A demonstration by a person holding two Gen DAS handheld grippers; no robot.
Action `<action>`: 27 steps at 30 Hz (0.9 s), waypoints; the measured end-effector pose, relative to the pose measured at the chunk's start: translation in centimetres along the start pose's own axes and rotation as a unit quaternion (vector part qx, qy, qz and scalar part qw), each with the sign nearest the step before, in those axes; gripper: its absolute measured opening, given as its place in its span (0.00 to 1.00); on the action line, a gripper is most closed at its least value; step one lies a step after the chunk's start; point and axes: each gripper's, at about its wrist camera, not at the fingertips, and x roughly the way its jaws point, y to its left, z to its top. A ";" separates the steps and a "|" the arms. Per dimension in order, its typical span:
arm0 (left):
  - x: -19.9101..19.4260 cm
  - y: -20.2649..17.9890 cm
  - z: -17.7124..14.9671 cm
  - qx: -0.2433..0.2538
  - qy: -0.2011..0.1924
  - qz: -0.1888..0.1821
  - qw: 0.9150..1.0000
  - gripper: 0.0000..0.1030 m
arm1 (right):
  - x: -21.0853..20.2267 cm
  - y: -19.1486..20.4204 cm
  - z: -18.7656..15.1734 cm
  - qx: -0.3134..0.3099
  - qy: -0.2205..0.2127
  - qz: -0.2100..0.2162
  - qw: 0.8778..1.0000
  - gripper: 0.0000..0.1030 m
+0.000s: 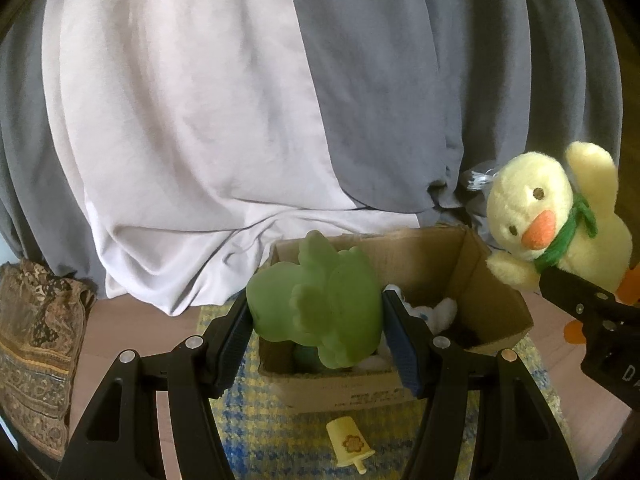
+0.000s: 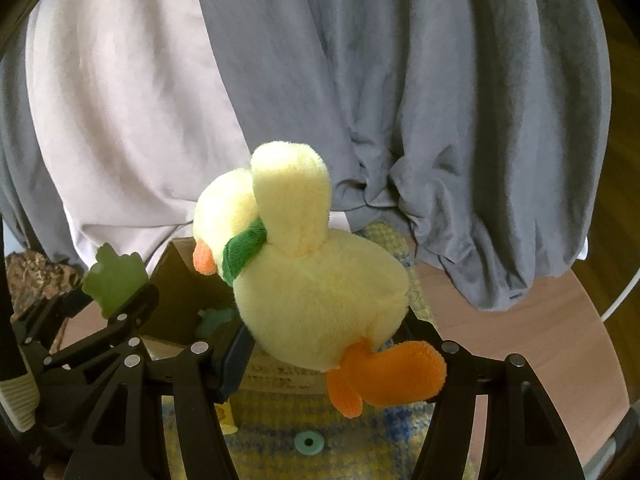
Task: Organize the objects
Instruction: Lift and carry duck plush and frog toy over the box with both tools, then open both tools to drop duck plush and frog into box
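box contents [image 1: 430, 312] mostly hiding; left gripper [image 1: 316, 322] pinching green toy [image 1: 316, 300], right gripper [image 2: 324, 344] squeezing plush duck [image 2: 320, 284], beak pointing left

box [image 1: 400, 384] on mat [image 1: 256, 432] | popsicle toy [image 1: 350, 444] before box

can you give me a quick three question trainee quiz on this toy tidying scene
1. True or false: the left tongs are clamped on the green rubber toy.
2. Which toy do the right tongs hold: A) a teal ring, B) the yellow plush duck, C) a popsicle toy?
3. What lies on the mat in front of the cardboard box in the left wrist view?

Key: 1 true; 2 B; 3 the yellow popsicle toy.
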 end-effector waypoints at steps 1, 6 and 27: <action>0.2 0.0 0.0 0.000 0.001 -0.001 1.000 0.61 | 0.2 0.0 0.0 0.000 0.001 0.000 1.000 0.62; 1.8 0.2 0.5 -0.002 0.009 -0.004 1.000 0.61 | 1.5 0.2 0.4 -0.002 0.007 -0.002 1.000 0.62; 5.2 -0.3 0.6 0.004 0.032 -0.018 0.999 0.91 | 4.0 0.8 0.9 -0.008 0.028 -0.006 1.000 0.88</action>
